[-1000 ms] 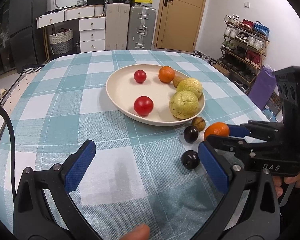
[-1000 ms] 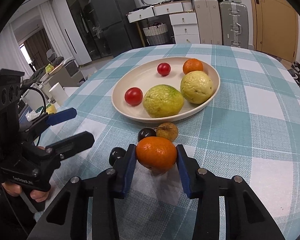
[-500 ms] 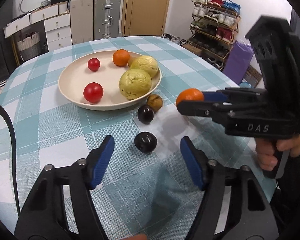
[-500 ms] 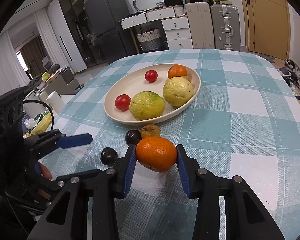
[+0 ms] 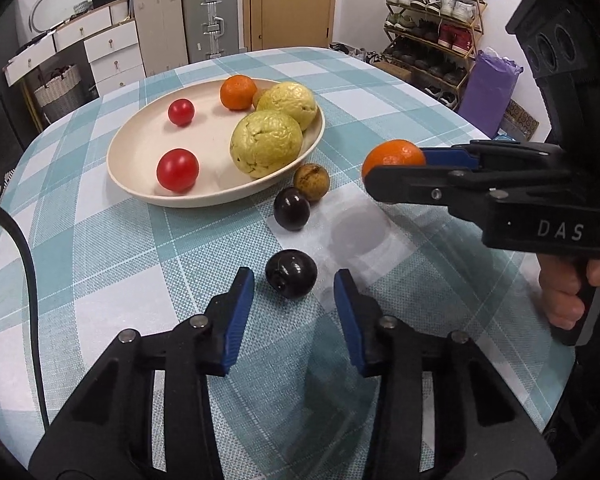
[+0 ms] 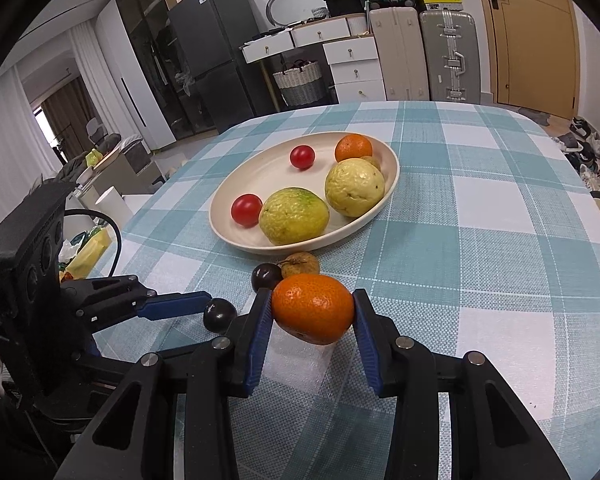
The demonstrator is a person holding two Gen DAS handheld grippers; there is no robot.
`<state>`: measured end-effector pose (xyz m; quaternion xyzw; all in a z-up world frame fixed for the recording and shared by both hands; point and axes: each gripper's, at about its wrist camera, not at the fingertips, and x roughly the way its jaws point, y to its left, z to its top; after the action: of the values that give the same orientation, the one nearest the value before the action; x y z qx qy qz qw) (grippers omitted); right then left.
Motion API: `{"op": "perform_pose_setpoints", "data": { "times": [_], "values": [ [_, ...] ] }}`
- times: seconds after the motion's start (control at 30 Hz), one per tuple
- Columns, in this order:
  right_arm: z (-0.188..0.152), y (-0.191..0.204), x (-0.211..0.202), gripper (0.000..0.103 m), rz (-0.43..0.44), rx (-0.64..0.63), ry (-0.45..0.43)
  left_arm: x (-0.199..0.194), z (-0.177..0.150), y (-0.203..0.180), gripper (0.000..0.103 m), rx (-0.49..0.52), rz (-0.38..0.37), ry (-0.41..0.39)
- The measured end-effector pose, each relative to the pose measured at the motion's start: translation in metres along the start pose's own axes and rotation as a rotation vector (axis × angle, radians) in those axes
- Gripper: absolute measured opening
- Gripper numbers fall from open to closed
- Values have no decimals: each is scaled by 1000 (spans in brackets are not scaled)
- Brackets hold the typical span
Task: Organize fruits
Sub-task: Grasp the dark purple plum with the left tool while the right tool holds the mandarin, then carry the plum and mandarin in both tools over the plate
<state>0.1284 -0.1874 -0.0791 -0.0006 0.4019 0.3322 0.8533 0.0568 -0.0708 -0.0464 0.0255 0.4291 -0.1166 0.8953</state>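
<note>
A cream plate (image 5: 140, 148) (image 6: 228, 216) on the checked tablecloth holds two red tomatoes, an orange, two yellow-green guavas and a small brown fruit. My right gripper (image 6: 313, 316) is shut on an orange (image 6: 312, 307) (image 5: 392, 155) and holds it above the table, near the plate. My left gripper (image 5: 294, 292) is open, its blue pads either side of and just short of a dark plum (image 5: 291, 273) (image 6: 219, 315). A second dark plum (image 5: 292, 208) and a brown fruit (image 5: 311, 176) lie by the plate's rim.
The round table's edge (image 5: 532, 364) curves close on the right. A cable (image 5: 24, 248) hangs at the left. A shoe rack (image 5: 432, 32), suitcases and drawers stand behind the table.
My left gripper has moved forward to the near plum and narrowed around it. My right gripper has lifted the orange a little higher.
</note>
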Motion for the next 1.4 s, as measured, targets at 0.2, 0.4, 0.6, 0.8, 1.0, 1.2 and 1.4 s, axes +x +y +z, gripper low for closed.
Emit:
{"op": "perform_pose_setpoints", "data": {
  "times": [0.2,0.4,0.6,0.8,1.0,1.2,1.4],
  "values": [
    [1,-3,-1,41,-6,8,-3,2,3,3,28,-9,-19,1],
    [1,-2,-2,41,-5,6,-4,1,3,7,24,-25,-32,-6],
    [1,-2,-3,41,-7,7,-6,-1,4,7,23,-26,-38,-22],
    [2,-2,-3,41,-10,5,-8,-8,5,13,23,-45,-36,-57],
    [5,0,-5,41,-8,0,-23,-21,9,25,23,-79,-23,-113],
    [12,3,-6,41,-9,-9,-38,-32,18,39,23,-114,-3,-159],
    [21,5,-5,41,-9,-18,-61,-38,30,54,23,-145,11,-203]
  ]
}}
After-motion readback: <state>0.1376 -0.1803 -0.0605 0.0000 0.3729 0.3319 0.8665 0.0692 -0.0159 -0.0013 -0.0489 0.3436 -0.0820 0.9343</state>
